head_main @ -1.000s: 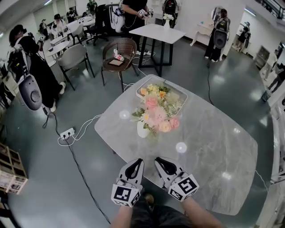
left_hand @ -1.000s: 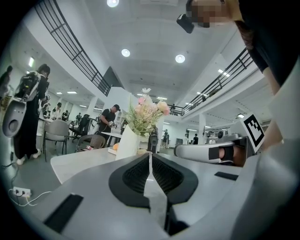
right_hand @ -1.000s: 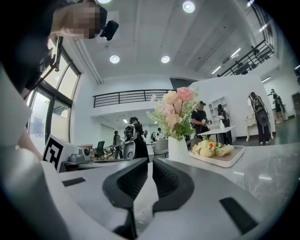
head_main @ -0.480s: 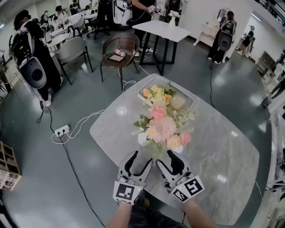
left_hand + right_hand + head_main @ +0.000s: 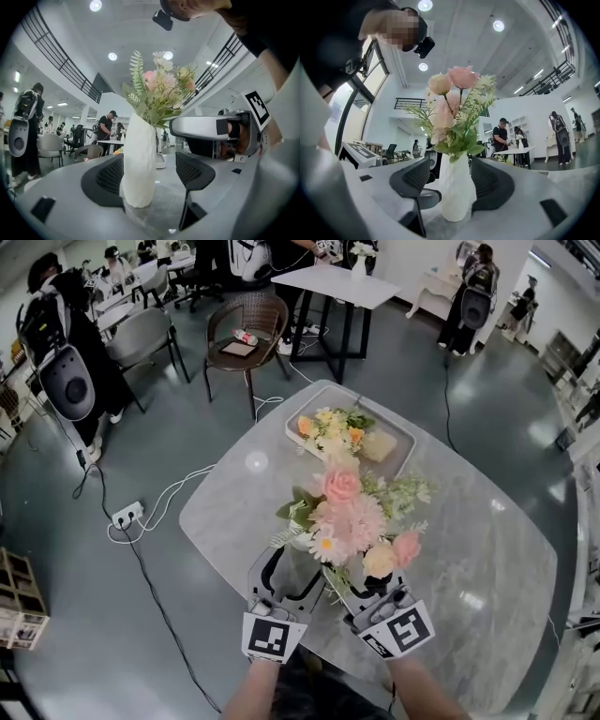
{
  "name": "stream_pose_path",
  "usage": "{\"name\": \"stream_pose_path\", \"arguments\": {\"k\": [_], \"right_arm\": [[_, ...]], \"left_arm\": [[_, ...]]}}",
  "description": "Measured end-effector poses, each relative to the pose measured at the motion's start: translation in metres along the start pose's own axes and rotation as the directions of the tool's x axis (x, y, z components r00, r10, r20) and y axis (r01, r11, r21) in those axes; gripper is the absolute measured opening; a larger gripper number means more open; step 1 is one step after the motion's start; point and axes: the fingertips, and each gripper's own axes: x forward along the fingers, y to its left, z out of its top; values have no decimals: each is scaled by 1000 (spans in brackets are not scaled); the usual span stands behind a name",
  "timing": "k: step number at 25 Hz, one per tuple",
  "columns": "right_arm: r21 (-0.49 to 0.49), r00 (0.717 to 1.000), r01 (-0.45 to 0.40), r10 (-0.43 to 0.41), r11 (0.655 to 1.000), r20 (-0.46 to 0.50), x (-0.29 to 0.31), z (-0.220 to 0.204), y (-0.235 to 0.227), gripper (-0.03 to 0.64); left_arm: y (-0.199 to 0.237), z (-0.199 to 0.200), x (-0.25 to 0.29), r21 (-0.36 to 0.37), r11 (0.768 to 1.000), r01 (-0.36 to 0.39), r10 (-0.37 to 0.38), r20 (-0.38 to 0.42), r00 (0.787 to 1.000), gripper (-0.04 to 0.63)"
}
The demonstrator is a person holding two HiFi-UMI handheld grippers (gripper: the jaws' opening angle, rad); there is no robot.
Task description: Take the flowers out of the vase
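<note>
the flowers (image 5: 349,517), pink and cream heads with green sprigs, are all standing in the white vase (image 5: 139,161). the vase stands upright on the grey marbled table (image 5: 469,549), close to the edge nearest me. from above, the bunch hides almost all of the vase, and it only shows properly in the two gripper views.

my left gripper (image 5: 289,570) and right gripper (image 5: 370,585) lie level and side by side, both pointing at the vase. both pairs of jaws have just been opening and are now spread wide. in each gripper view the vase's body rises between the two dark pads, though it seems to stand a little ahead of them. in the left gripper view it overlaps one pad, but i see nothing being squeezed. i am holding nothing in either one.

so the job is barely begun. no stem has been lifted, and i judge i'm only lining up, perhaps one side to steady the vase and the other for the stems.

further across the table is a pale tray (image 5: 398,442) with a few more blooms (image 5: 333,426) lying in it.
</note>
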Motion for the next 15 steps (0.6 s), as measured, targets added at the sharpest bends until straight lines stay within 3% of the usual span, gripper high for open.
{"name": "stream_pose_path", "arguments": {"k": [5,9,15], "right_arm": [[-29,999,15,-15,999,32,11,9,-8,270],[-87,996,84,-83,993,12,21,14,-7,270],[-59,989,151,-151,987,6,34,16,-7,279]], "left_arm": [[9,9,12,19,998,-56,56,29,998,376],[15,13,20,32,996,-85,84,40,996,383],[16,10,27,37,995,-92,91,36,995,383]]}}
